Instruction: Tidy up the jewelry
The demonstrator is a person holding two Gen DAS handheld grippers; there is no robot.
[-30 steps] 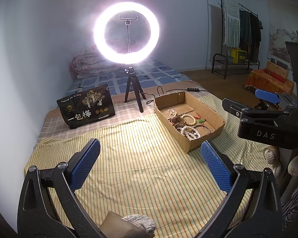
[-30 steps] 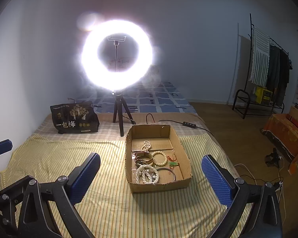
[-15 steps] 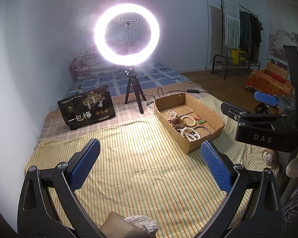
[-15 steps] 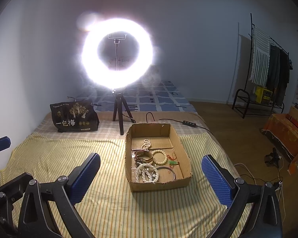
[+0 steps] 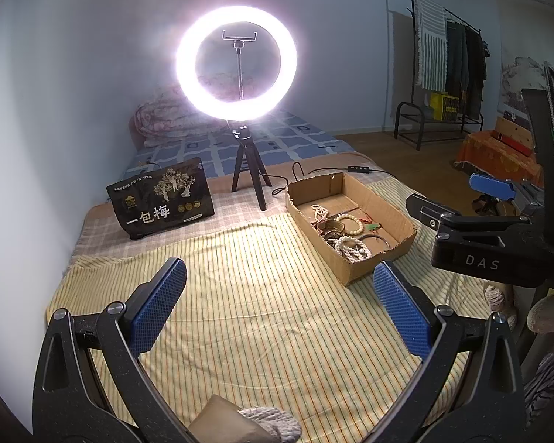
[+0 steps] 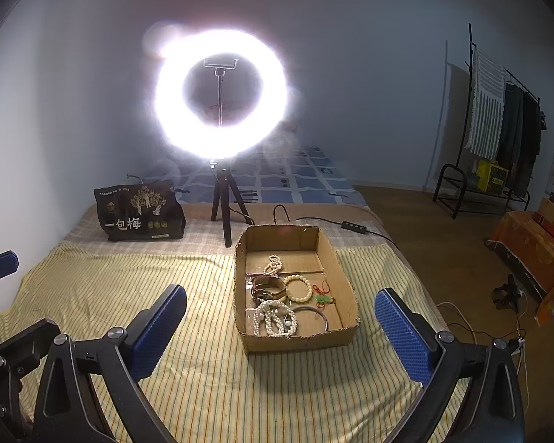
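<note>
An open cardboard box (image 6: pixel 345 284) lies on the striped cloth and also shows in the left wrist view (image 5: pixel 387 206). In it lie a white pearl necklace (image 6: pixel 273 319), a beige bead bracelet (image 6: pixel 298 288), a brown bangle (image 6: pixel 267 287), a thin dark bangle (image 6: pixel 315 317), a green pendant on red cord (image 6: pixel 323 298) and a small bead string (image 6: pixel 273 264). My left gripper (image 5: pixel 279 306) is open and empty, left of the box. My right gripper (image 6: pixel 280 332) is open and empty, just in front of the box.
A lit ring light on a tripod (image 6: pixel 221 192) stands behind the box, with its cable and switch (image 6: pixel 352 226) beside it. A black printed bag (image 6: pixel 138 212) stands at the back left. A clothes rack (image 6: pixel 498 122) is at the right.
The right gripper has drifted slightly, seen a little lower and nearer in the left wrist view. Both grippers stay open; the jewelry has not moved.
</note>
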